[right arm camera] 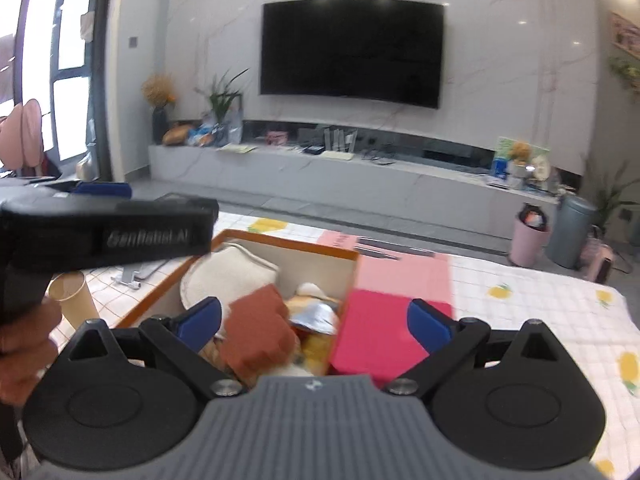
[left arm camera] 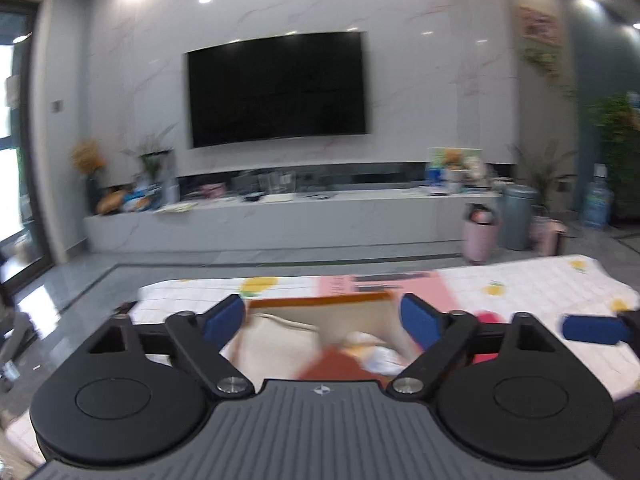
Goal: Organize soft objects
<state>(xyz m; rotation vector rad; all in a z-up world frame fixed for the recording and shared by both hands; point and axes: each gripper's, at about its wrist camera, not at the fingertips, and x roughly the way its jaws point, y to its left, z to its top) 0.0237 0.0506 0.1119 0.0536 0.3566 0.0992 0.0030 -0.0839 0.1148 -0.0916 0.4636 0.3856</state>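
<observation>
An orange-rimmed cardboard box (right arm camera: pixel 280 242) stands on the lemon-print tablecloth (right arm camera: pixel 540 312). Inside lie a cream cushion (right arm camera: pixel 228 276), a rust-brown sponge block (right arm camera: pixel 260 332), a silver packet (right arm camera: pixel 316 314) and other soft items. The box also shows, blurred, in the left wrist view (left arm camera: pixel 320 302). A pink and red box (right arm camera: pixel 384 320) lies right of it. My left gripper (left arm camera: pixel 322 320) is open and empty above the box. My right gripper (right arm camera: pixel 316 324) is open and empty above the box's right side. The left gripper's body (right arm camera: pixel 108 228) shows at the left of the right wrist view.
A paper cup (right arm camera: pixel 74 298) and a small white stand (right arm camera: pixel 132 276) sit on the table left of the box. Beyond the table are a TV wall, a low cabinet (right arm camera: pixel 320 172) with clutter, a pink bin (right arm camera: pixel 528 244) and a grey bin (right arm camera: pixel 570 232).
</observation>
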